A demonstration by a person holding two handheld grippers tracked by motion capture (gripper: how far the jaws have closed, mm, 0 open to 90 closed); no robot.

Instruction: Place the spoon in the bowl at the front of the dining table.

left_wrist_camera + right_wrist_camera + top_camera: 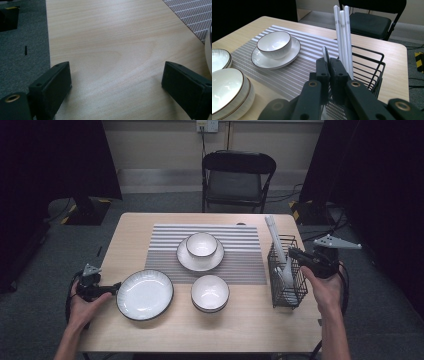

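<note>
Looking down from the high view, we see a wooden bench [250, 320] carrying a striped mat [240, 255], a wire basket [286, 270] at its right edge, and white crockery. Our right gripper [295, 254] reaches over the basket; in the right gripper view its jaws stand pressed together on a thin white utensil [325, 53], whose upper end rises just above them. Beside it, three tall white sticks [343, 35] stand upright in the basket [372, 65], leaning slightly. Our left gripper [118, 286] rests at the bench's left edge, its tip just beside the rim of a large plate [145, 295]; in the left gripper view its jaws stand wide apart over bare wood with nothing between them. On the mat a small bowl [202, 244] sits on a saucer [200, 262], and a second bowl [210, 293] stands in front of the mat, beside the plate.
</note>
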